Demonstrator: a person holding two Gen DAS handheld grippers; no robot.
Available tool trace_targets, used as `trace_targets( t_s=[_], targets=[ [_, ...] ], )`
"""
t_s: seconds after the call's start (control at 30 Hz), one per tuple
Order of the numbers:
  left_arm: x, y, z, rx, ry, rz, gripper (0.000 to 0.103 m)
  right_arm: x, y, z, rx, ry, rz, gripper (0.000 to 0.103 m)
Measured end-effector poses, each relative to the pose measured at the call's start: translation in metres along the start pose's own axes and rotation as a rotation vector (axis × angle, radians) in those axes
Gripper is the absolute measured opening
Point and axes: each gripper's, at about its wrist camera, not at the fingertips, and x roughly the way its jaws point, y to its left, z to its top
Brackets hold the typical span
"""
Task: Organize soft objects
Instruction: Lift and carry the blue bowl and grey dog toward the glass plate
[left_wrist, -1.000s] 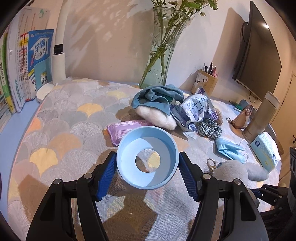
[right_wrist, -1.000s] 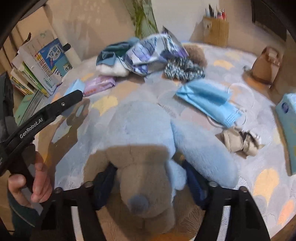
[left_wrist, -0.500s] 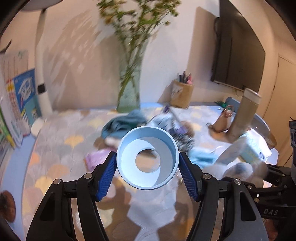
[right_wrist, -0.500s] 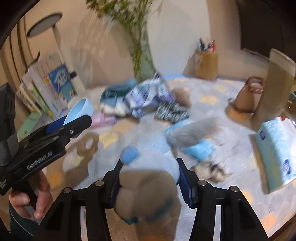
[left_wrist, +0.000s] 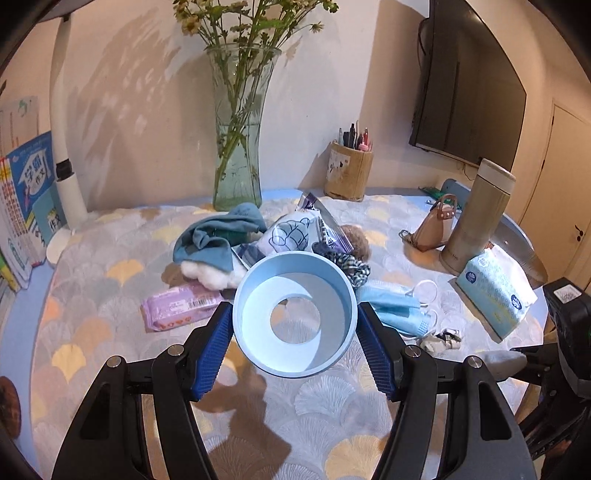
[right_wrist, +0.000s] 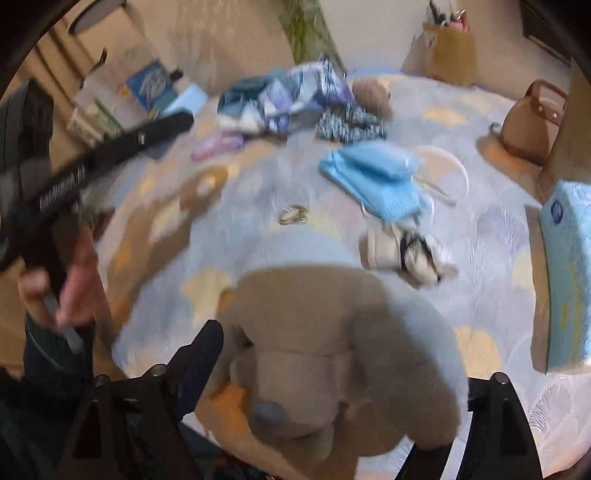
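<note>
Left wrist view: the left gripper (left_wrist: 295, 332) is clamped on a light blue ring-shaped bowl (left_wrist: 295, 314), both blue pads pressing its outer wall, jaws at a middling spread. The bowl is held clear above the patterned tablecloth (left_wrist: 110, 295). Beyond it lies the pile of soft goods: a teal cloth (left_wrist: 218, 236) over a white fluffy item (left_wrist: 207, 275), a printed plastic bag (left_wrist: 295, 230), a checked scrunchie (left_wrist: 351, 264), a blue face mask (left_wrist: 391, 308) and a purple wipes pack (left_wrist: 181, 306). A tissue pack (left_wrist: 495, 291) lies at right beside a tall flask (left_wrist: 476, 218). The tip of the right gripper enters at the right edge, with a grey plush part against it.

Right wrist view, blurred: the right gripper (right_wrist: 332, 376) has its jaws opening wide around a blue and grey plush toy (right_wrist: 332, 332). The left pad stands just off the plush; the right pad is hidden behind it, so contact there cannot be told. The toy sits at the near edge of the table. A small bundle of socks (right_wrist: 406, 254) lies just beyond it. A hand (right_wrist: 62, 280) holds the left gripper at left.

Judgement: the step in hand is releasing the plush. Next move calls for withdrawing the right gripper cleanly without dragging the toy off the edge, then selecting another soft item, the socks being nearest.
</note>
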Motion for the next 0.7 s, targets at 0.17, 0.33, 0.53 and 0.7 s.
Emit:
trace_targets(
  t_s=[0.17,0.33,0.53,0.7],
  targets=[
    [-0.001,-0.003,-0.003,0.003,0.004,-0.010,0.065,-0.004,-0.009,-0.005,0.061,-0.011,0.131,0.085],
    [-0.001,-0.010,-0.005,0.018,0.010,-0.021,0.065,0.012,-0.003,0.003,0.120,-0.056,0.040,0.068],
    [-0.004,-0.024,-0.003,0.043,0.003,-0.031,0.065,0.001,0.013,0.014,0.098,-0.133,0.067,0.057],
    [-0.012,-0.039,0.015,0.068,-0.045,-0.051,0.065,-0.037,0.011,0.026,0.087,-0.241,0.026,0.057]
  ],
)
